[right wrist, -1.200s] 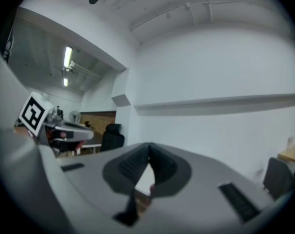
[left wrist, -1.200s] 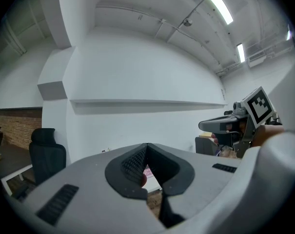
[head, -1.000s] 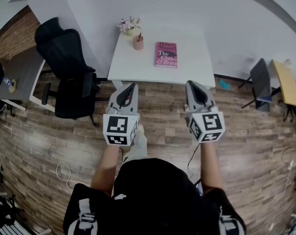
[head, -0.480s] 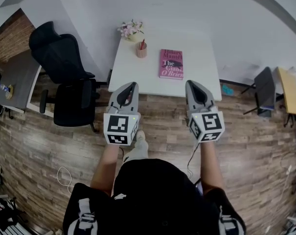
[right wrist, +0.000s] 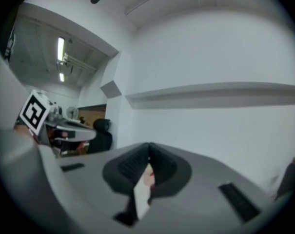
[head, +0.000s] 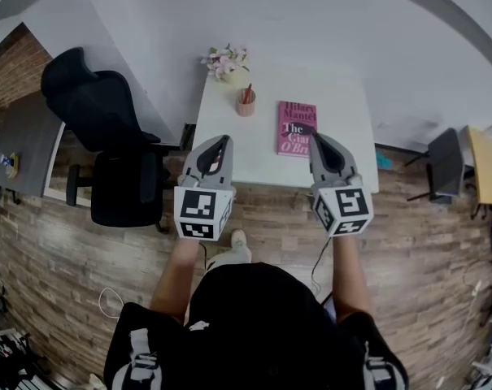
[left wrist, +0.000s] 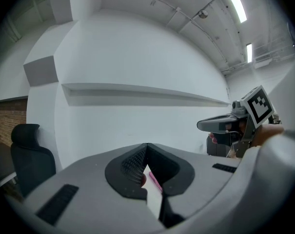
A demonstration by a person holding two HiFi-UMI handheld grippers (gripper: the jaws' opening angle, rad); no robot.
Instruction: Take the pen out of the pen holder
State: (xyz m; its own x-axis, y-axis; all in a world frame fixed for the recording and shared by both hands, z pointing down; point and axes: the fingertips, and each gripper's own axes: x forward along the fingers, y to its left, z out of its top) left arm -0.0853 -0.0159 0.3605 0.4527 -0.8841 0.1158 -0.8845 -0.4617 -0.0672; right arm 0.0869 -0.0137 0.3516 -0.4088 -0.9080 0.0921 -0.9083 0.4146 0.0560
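A small tan pen holder [head: 246, 104] with a red pen [head: 247, 93] upright in it stands on the white table [head: 339, 104], towards its far left. My left gripper [head: 223, 140] is shut and empty, its tip over the table's near edge, short of the holder. My right gripper [head: 315, 136] is also shut and empty, its tip over the near end of a pink book [head: 297, 127]. In the left gripper view the jaws [left wrist: 146, 146] meet at the tips, and the right gripper [left wrist: 224, 125] shows alongside. The right gripper view shows its jaws [right wrist: 148, 146] closed too.
A pot of pink flowers [head: 227, 60] stands behind the holder at the table's far left corner. A black office chair [head: 107, 140] is left of the table, beside a grey desk [head: 22, 149]. A dark folding chair [head: 441, 159] and a yellow side table [head: 484, 165] are to the right. White wall lies behind.
The table, holder and book have drawn nearer in the head view as the person walked up. Both gripper tips, before over the wooden floor, now reach the table's near edge. Jaws stayed shut.
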